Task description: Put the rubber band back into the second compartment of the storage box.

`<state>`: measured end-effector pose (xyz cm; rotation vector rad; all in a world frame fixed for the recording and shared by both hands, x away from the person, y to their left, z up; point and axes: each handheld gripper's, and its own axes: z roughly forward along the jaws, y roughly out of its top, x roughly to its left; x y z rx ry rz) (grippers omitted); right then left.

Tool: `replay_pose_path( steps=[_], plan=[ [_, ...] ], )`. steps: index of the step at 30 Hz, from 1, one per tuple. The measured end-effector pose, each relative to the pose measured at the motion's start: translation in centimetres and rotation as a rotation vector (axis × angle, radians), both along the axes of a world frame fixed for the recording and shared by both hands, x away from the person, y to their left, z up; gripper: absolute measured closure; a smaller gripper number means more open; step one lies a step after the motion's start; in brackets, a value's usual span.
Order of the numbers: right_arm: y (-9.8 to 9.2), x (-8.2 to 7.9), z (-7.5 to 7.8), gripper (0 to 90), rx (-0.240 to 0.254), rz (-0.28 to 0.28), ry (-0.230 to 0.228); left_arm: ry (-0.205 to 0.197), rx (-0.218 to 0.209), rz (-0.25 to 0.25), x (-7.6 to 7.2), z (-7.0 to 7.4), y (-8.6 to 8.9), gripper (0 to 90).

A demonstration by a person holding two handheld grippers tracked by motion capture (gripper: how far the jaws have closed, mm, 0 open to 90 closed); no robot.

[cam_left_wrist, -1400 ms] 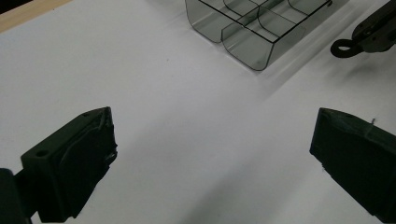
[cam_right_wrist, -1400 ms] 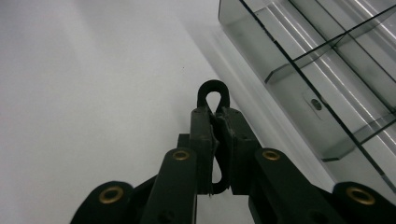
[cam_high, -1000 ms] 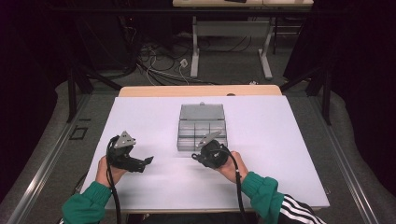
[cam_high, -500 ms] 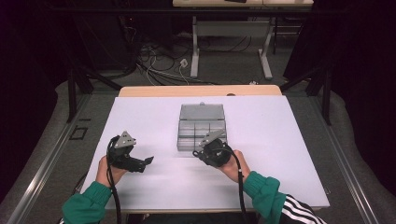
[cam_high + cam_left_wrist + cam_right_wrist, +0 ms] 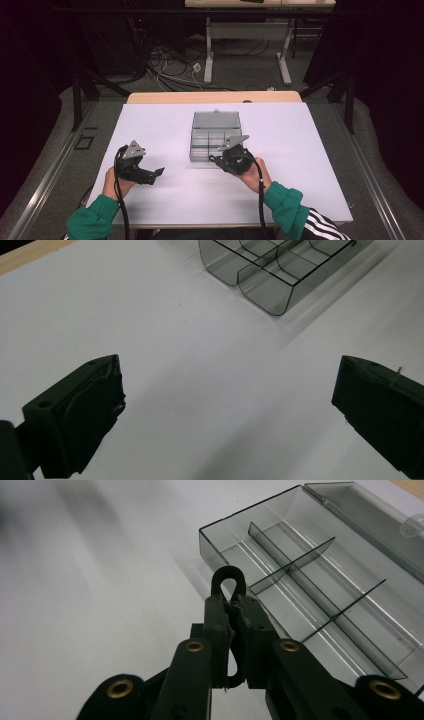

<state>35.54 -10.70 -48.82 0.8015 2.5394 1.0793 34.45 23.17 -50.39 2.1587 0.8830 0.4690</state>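
Observation:
A clear plastic compartment box (image 5: 215, 145) lies at the middle of the white table with its lid (image 5: 216, 120) folded open behind it. My right gripper (image 5: 216, 160) hovers at the box's near right corner, shut on a thin black rubber loop (image 5: 229, 582) that sticks out past the pinched fingertips. In the right gripper view, the box's divided compartments (image 5: 320, 580) lie just ahead and to the right of the right gripper (image 5: 232, 605). My left gripper (image 5: 159, 172) rests to the left of the box, open, with nothing between its jaws (image 5: 227, 390).
The white table mat (image 5: 300, 150) has bare room on both sides of the box. A wooden table edge (image 5: 215, 97) runs along the far side. In the left gripper view the box's near corner (image 5: 270, 285) lies ahead to the right.
The right gripper has edged slightly forward toward the box with the loop still pinched. The left gripper has stayed where it was.

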Motion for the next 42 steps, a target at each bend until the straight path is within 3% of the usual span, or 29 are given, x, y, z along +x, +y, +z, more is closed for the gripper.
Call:
replay_pose_path(
  steps=[15,23,28,29,42],
  plan=[
    [-0.8,0.5,0.8,84.4,0.041,-0.039,-0.054,0.003,0.001,-0.001,0.0,0.0,0.0,0.1],
    [-1.0,0.6,0.8,84.5,0.037,-0.047,-0.050,0.001,-0.002,-0.002,0.0,0.0,0.0,0.1],
    [-1.4,1.0,1.2,84.6,0.045,-0.071,-0.074,0.015,0.008,-0.001,0.1,-0.1,-0.2,0.1],
    [-1.5,1.0,1.2,84.6,0.046,-0.075,-0.081,0.000,0.009,-0.009,0.0,0.0,-0.2,0.1],
    [-1.4,2.1,1.6,84.8,0.043,-0.091,-0.096,-0.001,0.011,-0.009,0.0,0.0,-0.2,0.1]
  ],
)
